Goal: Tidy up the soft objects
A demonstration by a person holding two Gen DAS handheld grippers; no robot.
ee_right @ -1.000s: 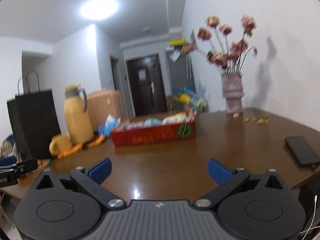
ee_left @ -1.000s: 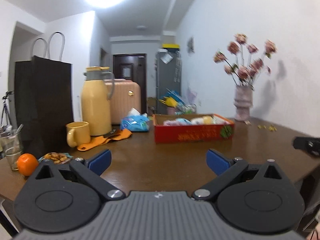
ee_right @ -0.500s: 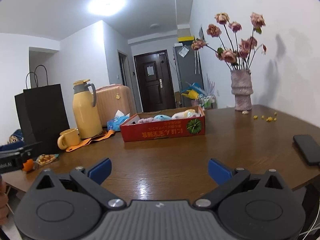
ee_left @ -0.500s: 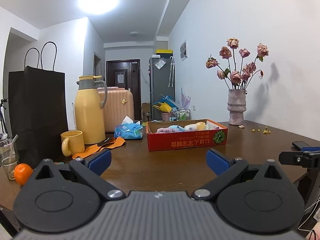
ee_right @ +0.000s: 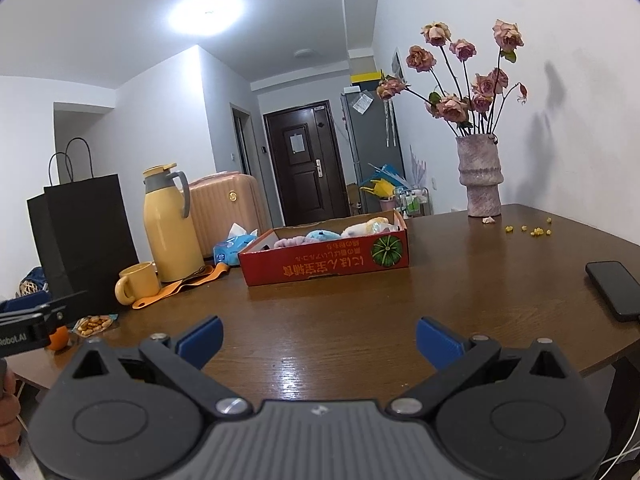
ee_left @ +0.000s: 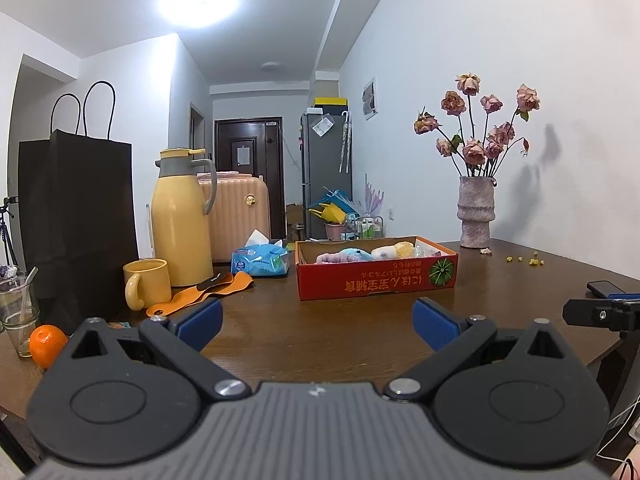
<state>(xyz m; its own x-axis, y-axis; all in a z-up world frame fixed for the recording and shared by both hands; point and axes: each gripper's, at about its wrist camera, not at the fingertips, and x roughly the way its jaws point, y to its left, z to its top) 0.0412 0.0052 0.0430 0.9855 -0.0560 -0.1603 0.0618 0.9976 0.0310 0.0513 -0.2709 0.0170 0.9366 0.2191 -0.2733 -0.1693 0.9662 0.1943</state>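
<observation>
A red cardboard box [ee_left: 376,280] [ee_right: 324,266] stands on the brown table [ee_left: 320,332] [ee_right: 360,312]. Soft toys lie inside it: a pink one [ee_left: 332,258] [ee_right: 290,242], a blue one [ee_left: 356,254] [ee_right: 322,235] and a white and yellow one [ee_left: 394,250] [ee_right: 366,226]. My left gripper [ee_left: 318,322] is open and empty above the table's near edge, well short of the box. My right gripper [ee_right: 319,338] is open and empty too, also short of the box. Each gripper shows at the edge of the other's view.
Left of the box stand a yellow thermos [ee_left: 182,220], a yellow mug [ee_left: 146,284], a tissue pack [ee_left: 260,262], an orange strap [ee_left: 200,298], a black paper bag [ee_left: 76,216], a glass [ee_left: 18,312] and an orange [ee_left: 47,346]. A vase of roses [ee_right: 478,176] stands far right; a phone [ee_right: 612,290] lies near the right edge.
Both views have steadied and swung slightly; the box now sits a little nearer the middle. Both grippers stay open and empty.
</observation>
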